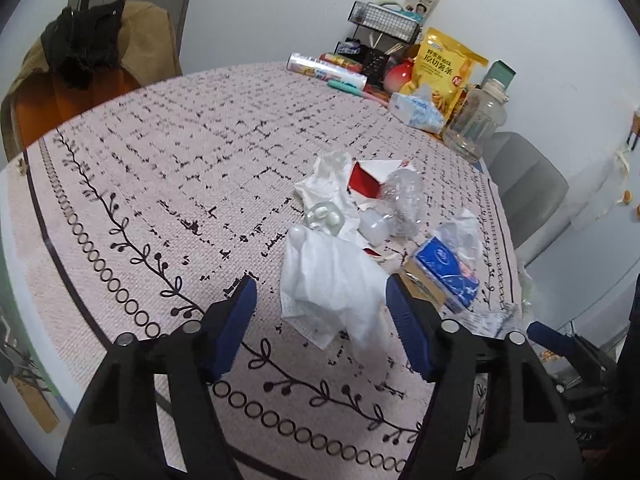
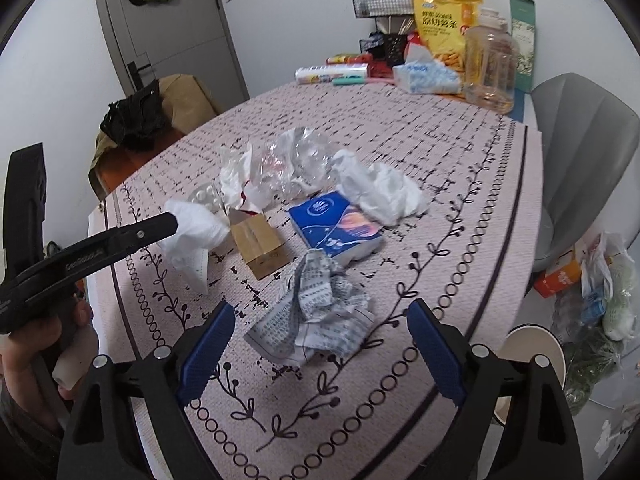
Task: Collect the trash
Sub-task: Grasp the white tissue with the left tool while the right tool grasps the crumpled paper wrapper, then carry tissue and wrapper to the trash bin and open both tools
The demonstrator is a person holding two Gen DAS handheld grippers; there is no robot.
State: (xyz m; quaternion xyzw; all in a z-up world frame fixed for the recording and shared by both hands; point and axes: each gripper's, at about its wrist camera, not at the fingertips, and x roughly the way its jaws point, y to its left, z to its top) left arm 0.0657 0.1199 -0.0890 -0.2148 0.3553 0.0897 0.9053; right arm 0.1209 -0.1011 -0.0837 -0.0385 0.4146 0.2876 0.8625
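Note:
A heap of trash lies on the pink patterned tablecloth [image 1: 160,184]. My left gripper [image 1: 320,292] is open, its jaws on either side of a crumpled white tissue [image 1: 332,276]; that tissue also shows in the right wrist view [image 2: 192,232]. Behind it lie a blue tissue pack [image 1: 448,268] [image 2: 336,228], a small cardboard box [image 2: 260,244], clear crumpled plastic [image 1: 404,196] [image 2: 296,160] and a red-and-white carton [image 1: 368,180]. My right gripper [image 2: 320,320] is open over a crumpled printed paper [image 2: 320,304]. Another white tissue [image 2: 380,188] lies further back.
At the far edge stand a yellow snack bag [image 2: 444,20], a clear plastic jar [image 2: 490,68], a tissue pack [image 2: 424,76] and a wire rack [image 1: 384,20]. A grey chair [image 2: 580,152] is to the right, with a paper cup [image 2: 532,356] and bags on the floor. A chair with clothes [image 1: 88,56] is far left.

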